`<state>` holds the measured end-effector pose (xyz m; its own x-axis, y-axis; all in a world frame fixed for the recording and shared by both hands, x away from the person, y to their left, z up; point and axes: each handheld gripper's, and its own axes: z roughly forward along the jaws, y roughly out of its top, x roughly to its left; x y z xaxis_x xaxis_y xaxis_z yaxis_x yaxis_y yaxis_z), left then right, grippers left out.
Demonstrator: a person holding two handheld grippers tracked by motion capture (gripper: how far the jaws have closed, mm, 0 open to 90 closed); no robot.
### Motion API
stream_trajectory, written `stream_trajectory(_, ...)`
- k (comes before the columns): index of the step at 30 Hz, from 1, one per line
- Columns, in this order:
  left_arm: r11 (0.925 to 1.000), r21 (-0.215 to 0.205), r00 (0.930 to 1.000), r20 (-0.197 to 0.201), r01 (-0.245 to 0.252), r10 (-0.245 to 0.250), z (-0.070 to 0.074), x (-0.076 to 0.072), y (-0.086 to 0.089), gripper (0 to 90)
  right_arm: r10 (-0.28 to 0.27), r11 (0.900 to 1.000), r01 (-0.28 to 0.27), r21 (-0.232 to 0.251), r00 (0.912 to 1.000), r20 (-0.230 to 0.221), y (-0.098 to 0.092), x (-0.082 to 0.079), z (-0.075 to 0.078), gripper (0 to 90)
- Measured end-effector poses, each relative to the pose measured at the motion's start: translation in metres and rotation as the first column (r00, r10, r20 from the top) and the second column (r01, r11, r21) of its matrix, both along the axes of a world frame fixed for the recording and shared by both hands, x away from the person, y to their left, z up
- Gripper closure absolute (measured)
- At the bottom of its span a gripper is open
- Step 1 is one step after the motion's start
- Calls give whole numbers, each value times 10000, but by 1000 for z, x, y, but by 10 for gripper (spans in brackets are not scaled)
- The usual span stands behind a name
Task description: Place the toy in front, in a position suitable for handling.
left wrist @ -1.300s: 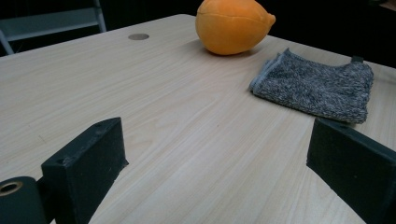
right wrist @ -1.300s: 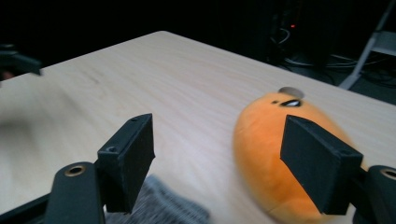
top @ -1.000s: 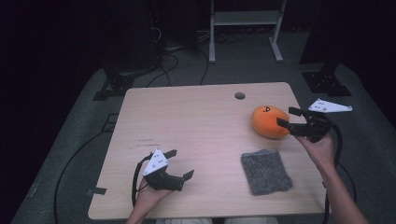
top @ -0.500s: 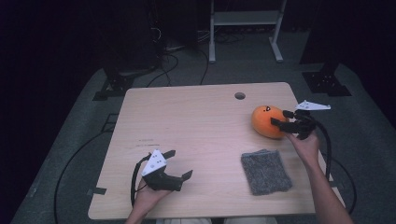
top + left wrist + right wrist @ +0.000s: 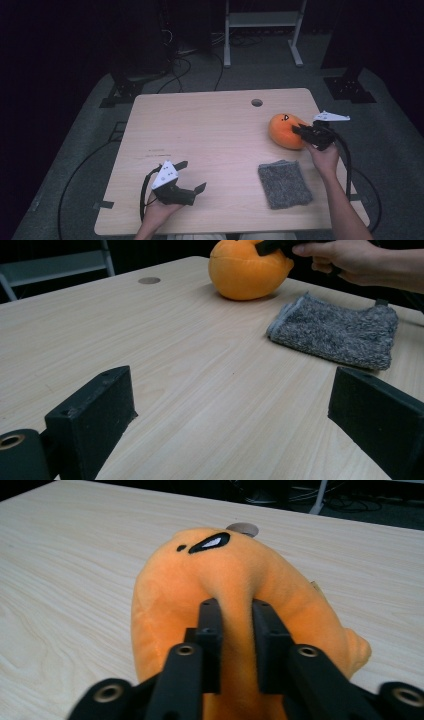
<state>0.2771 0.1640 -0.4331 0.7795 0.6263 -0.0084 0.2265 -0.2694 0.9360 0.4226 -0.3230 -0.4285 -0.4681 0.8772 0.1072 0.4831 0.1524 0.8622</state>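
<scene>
An orange plush toy (image 5: pixel 284 131) with a small black eye mark lies on the right part of the wooden table (image 5: pixel 215 135). My right gripper (image 5: pixel 299 132) has just been closing, and its jaws now pinch a fold of the plush (image 5: pixel 235 595) between them. The toy (image 5: pixel 247 271) also appears far off in the left gripper view, with the right hand on it. My left gripper (image 5: pixel 192 176) rests near the table's front left edge, jaws wide apart with nothing between them. Its fingers (image 5: pixel 95 410) frame bare table.
A grey fuzzy cloth (image 5: pixel 284 183) lies flat in front of the plush toy, near the right front corner. A small round hole (image 5: pixel 257 102) sits at the table's far edge. Cables and stand legs (image 5: pixel 260 30) occupy the dark floor behind.
My right gripper came down onto the plush toy's right side and its jaws shut on a fold of it. The left gripper stayed put.
</scene>
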Motion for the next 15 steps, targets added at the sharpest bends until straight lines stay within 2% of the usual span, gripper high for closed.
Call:
stream_trajectory(2, 10000, -69, 10000, -29, -60, 60, 0, 1, 2, 38, -83, 9999, 83, 120, 10000, -21, -1, -1, 2, 811)
stream_trajectory(8, 9998, -142, 9999, -15, -129, 128, 0, 1, 4, 39, -320, 9991, 320, 280, 9995, -33, -5, -2, 6, 830)
stream_trajectory(15, 9998, -147, 9999, 1, -153, 153, 0, 1, 5, 39, -105, 9987, 108, 490, 9999, -57, -5, -6, 11, 837)
